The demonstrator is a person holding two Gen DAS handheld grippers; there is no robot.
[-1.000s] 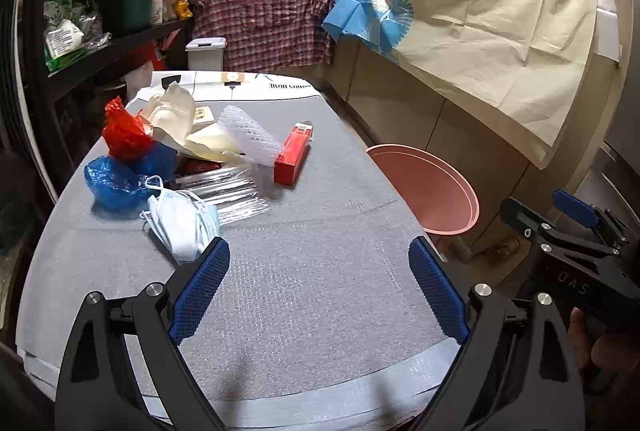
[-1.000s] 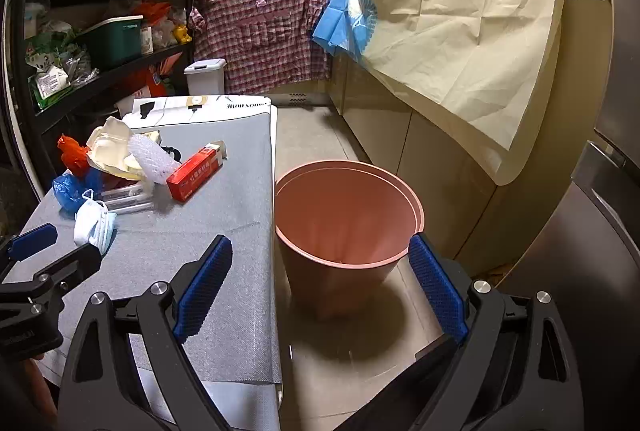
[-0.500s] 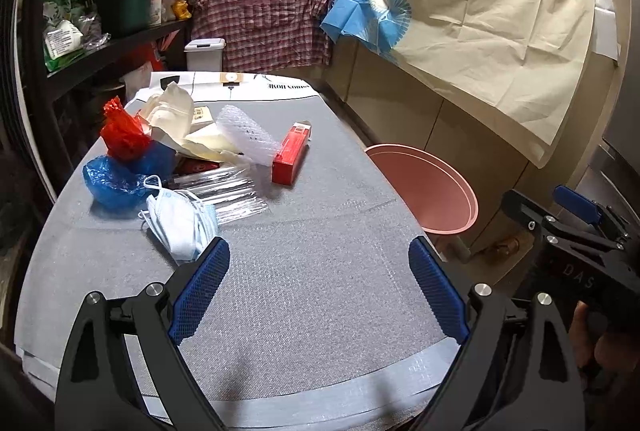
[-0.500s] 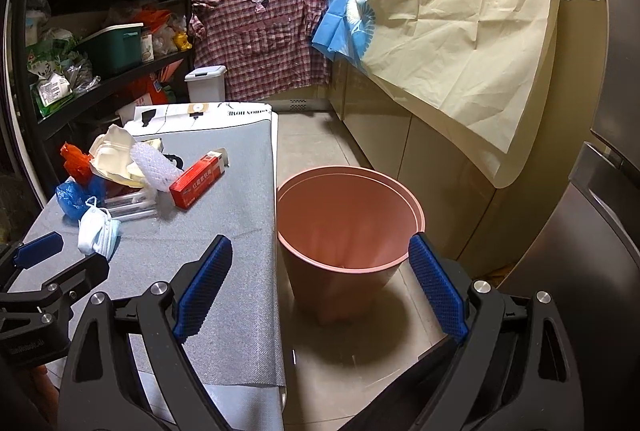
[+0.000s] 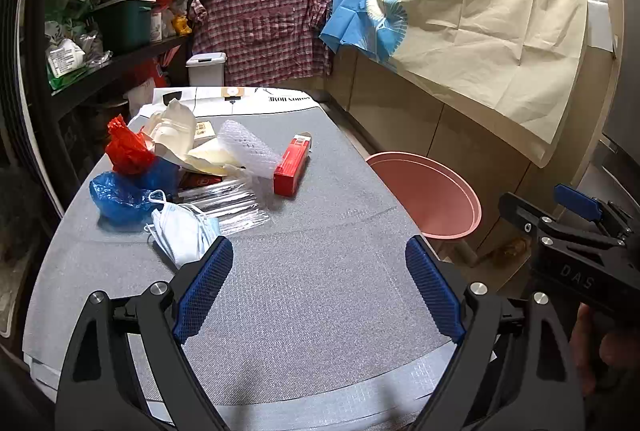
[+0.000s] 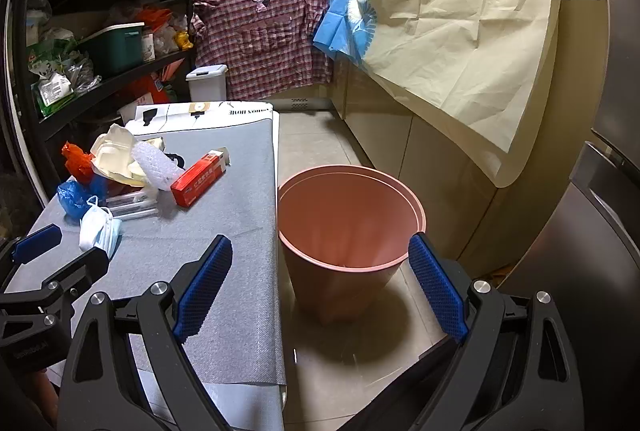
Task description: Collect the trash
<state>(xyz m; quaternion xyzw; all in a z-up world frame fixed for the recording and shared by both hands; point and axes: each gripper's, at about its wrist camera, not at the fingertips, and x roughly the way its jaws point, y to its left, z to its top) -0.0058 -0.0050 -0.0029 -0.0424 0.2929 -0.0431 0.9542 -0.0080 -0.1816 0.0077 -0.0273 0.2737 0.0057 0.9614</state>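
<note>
Trash lies piled on the left of the grey table (image 5: pixel 320 271): a white face mask (image 5: pixel 180 231), a blue bag (image 5: pixel 116 195), a red bag (image 5: pixel 128 147), clear plastic sleeves (image 5: pixel 236 199), bubble wrap (image 5: pixel 248 147), a cream foam box (image 5: pixel 176 131) and a red carton (image 5: pixel 292 167). The pink bin (image 6: pixel 348 223) stands on the floor right of the table. My left gripper (image 5: pixel 318 287) is open and empty over the table's near part, just right of the mask. My right gripper (image 6: pixel 320 287) is open and empty in front of the bin.
Dark shelves (image 5: pixel 100 31) with boxes and bags line the left side. Cabinets draped with cream and blue cloth (image 5: pixel 480 31) run along the right. A small white lidded bin (image 5: pixel 206 69) stands beyond the table. A steel fridge (image 6: pixel 600 211) is at the far right.
Both grippers have shifted slightly forward; the views are nearly the same. Nothing has been picked up.
</note>
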